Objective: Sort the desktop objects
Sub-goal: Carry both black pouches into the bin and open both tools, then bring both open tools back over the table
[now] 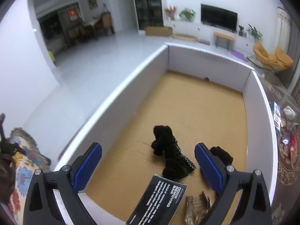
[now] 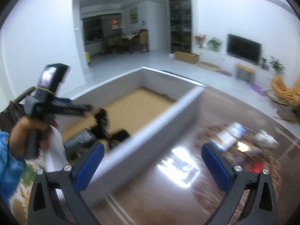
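Observation:
My left gripper (image 1: 148, 148) hangs open over a white-walled box (image 1: 116, 112) with a cardboard floor; nothing is between its blue pads (image 1: 88, 168). Below it lie a crumpled black cloth (image 1: 168, 153), a second black bundle (image 1: 222, 155) behind the right finger, a black carton (image 1: 159, 200) printed "ODOR REMOVING BAR" and a gold hair clip (image 1: 196, 208). My right gripper (image 2: 152, 147) is open and empty over the glossy brown table (image 2: 168, 196), just right of the box wall (image 2: 150, 140). A hand in a blue sleeve holds the left gripper (image 2: 88, 109) over the box.
On the brown table to the right of the box lie a blue-and-white packet (image 2: 230, 133), a white lump (image 2: 266, 136) and a red item (image 2: 258, 166), all blurred. A floral cloth (image 1: 24, 165) lies left of the box. A living room spreads behind.

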Tool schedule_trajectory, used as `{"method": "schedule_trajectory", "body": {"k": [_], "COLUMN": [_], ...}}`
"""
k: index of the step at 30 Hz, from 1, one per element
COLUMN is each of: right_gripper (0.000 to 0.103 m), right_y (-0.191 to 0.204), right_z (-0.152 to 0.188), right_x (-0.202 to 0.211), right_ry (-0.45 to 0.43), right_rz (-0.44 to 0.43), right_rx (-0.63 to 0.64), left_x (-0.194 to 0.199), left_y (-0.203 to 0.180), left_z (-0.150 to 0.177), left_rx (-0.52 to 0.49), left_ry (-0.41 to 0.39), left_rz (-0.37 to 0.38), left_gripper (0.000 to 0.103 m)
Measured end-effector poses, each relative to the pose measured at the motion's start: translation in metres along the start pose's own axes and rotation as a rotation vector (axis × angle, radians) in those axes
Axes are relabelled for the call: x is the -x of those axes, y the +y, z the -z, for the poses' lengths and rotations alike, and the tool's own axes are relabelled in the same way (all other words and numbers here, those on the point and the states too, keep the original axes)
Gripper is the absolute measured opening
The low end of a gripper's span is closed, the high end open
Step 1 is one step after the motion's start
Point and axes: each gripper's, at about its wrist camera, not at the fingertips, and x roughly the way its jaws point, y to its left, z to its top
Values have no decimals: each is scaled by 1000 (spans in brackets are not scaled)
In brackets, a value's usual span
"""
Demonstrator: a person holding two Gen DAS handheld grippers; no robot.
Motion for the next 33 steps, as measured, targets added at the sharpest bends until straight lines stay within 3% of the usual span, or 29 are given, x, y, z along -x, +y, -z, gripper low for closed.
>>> {"method": "schedule_trajectory", "body": {"k": [3, 6, 12, 15, 20, 25, 30, 33], "right_gripper": [103, 103, 103, 103, 103, 103, 103, 103], "right_y": [-54, -115, -229, -263, -289, -278, -275, -275], "right_z": [43, 98, 184, 210, 230, 225, 227, 227], "right_x": [27, 43, 73, 82, 91, 84, 85, 85], "right_ry": [10, 78, 221, 251, 230, 261, 263, 263], "right_rz": [94, 232, 441, 488, 481, 531, 534, 534], "right_rx": [-48, -109, -324, -422, -550, -507, -504, -504], "left_x": [29, 55, 107, 133, 166, 176, 138, 107], "left_y": [3, -12, -74, -111, -180, -249, -305, -327], "left_z": [1, -4, -9, -8, 4, 38, 80, 97], "left_rx": [27, 24, -51, -87, -175, -281, -320, -332], "left_ry": [-57, -114, -177, -184, -171, -132, -19, 32], "left_rz": [23, 70, 209, 306, 466, 572, 598, 554], "left_gripper": [101, 101, 101, 101, 101, 101, 101, 101]}}
